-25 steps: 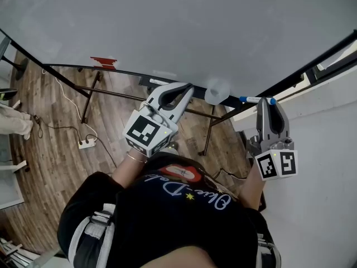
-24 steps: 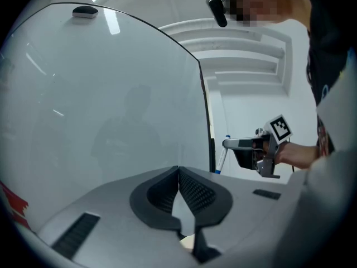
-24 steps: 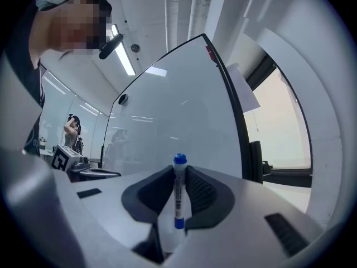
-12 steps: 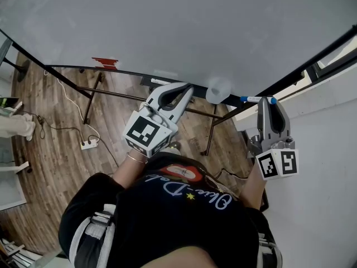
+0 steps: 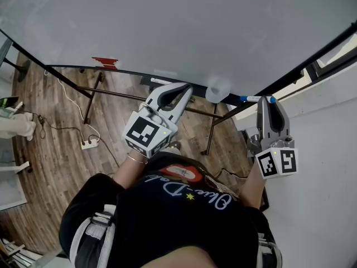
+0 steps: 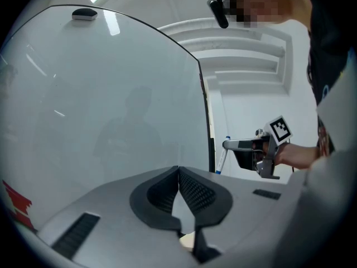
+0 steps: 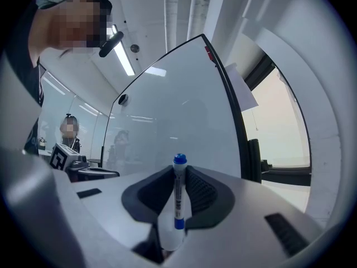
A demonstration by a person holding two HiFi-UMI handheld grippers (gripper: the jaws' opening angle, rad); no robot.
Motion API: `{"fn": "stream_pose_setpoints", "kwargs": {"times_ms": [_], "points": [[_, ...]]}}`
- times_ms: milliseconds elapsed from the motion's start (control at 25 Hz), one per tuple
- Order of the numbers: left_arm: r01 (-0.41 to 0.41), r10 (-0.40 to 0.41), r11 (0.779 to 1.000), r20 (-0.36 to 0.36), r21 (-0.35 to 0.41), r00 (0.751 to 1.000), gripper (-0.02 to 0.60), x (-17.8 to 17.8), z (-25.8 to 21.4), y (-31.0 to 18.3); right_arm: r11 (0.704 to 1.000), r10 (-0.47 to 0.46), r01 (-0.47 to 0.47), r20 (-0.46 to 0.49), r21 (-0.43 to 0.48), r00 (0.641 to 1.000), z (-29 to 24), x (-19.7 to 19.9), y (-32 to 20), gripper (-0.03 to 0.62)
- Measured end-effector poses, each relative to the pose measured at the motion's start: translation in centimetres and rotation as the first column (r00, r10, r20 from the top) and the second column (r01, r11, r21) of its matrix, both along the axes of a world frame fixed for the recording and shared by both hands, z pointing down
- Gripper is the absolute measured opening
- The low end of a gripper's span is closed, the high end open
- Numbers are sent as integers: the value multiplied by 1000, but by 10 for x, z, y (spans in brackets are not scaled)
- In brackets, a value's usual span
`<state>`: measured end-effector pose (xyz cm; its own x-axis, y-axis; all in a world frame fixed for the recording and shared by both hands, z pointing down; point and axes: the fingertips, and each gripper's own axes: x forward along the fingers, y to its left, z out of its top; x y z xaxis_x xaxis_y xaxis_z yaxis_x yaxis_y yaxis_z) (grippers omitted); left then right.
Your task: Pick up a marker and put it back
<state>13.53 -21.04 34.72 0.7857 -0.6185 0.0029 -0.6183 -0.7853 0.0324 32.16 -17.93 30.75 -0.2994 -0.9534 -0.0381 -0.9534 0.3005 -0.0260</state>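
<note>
I stand in front of a big whiteboard (image 5: 167,32) with a gripper in each hand.

My right gripper (image 5: 266,100) is squeezing the marker (image 5: 257,99). Its two jaws are closed on the white middle of the marker, one on each side. In the right gripper view the marker (image 7: 178,200) stands up between the dark pads (image 7: 202,193), with its blue cap on top. From above, both ends of the marker stick out past the jaws. The marker is up in the air, close to the right edge of the whiteboard. I cannot tell if it touches the board.

My left gripper (image 5: 187,88) has nothing in it. In the left gripper view its two jaws (image 6: 178,172) are pressed together at the tips. It points at the bottom part of the whiteboard.

The two grippers are well apart. From my left gripper I can see my right gripper (image 6: 230,145) holding the marker (image 6: 221,158) beside the board's black edge.

Down below is a brown wood floor (image 5: 50,133).
</note>
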Motion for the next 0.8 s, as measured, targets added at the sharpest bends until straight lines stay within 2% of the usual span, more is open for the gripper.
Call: {"fn": "stream_pose_setpoints", "kwargs": {"times_ms": [800], "points": [[37,-37,999,3,-4,999,3,-15,2,-4,999,-36,36,7,5,999,3,-13,-18,66]]}}
